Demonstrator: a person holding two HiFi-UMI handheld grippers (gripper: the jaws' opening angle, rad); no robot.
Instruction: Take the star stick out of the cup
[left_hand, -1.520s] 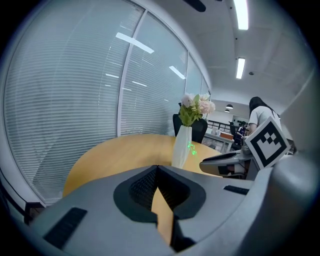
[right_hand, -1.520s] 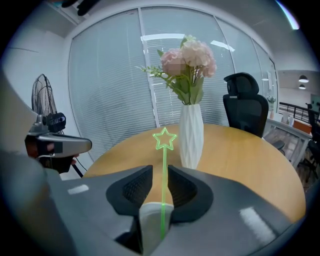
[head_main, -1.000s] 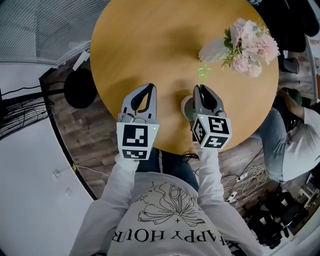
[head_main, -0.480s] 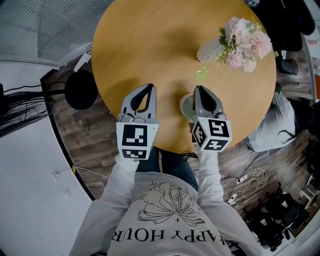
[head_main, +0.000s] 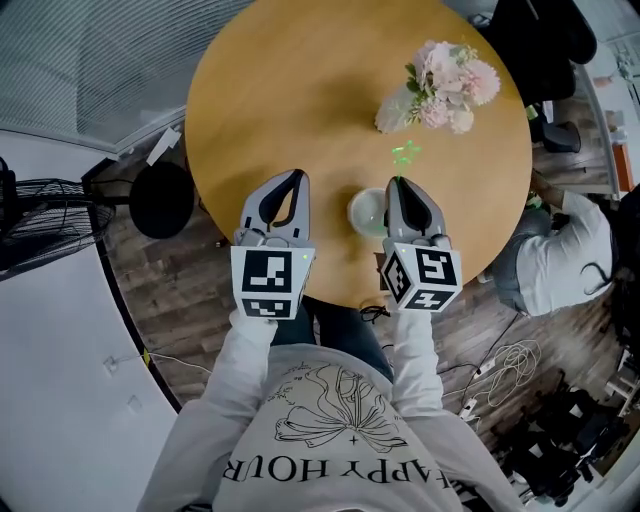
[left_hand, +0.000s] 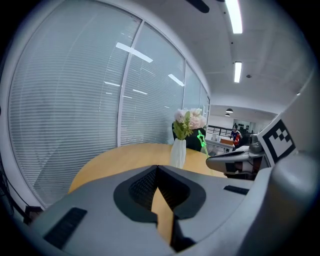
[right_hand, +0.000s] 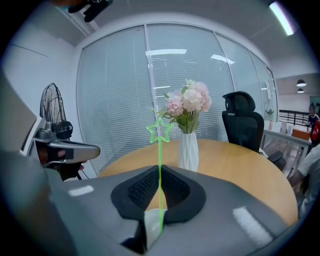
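Observation:
The green star stick (head_main: 405, 154) rises from the tips of my right gripper (head_main: 398, 183), which is shut on its thin stem. In the right gripper view the star (right_hand: 160, 131) stands above the jaws, and the stem runs down between them; its lower end is hidden. A white cup (head_main: 366, 212) sits on the round wooden table (head_main: 300, 80), just left of the right gripper. My left gripper (head_main: 296, 176) hovers over the table's near edge, shut and holding nothing. Its jaws (left_hand: 157, 170) meet with only bare table beyond.
A white vase of pink flowers (head_main: 437, 82) stands beyond the cup, at the far right of the table. Around the table are a black office chair (right_hand: 242, 122), a fan (right_hand: 52, 107), a seated person (head_main: 560, 260) at right, and cables on the floor.
The head view has shifted slightly. The right gripper still holds the stick, and more of the cup shows to its left. The left gripper has not moved.

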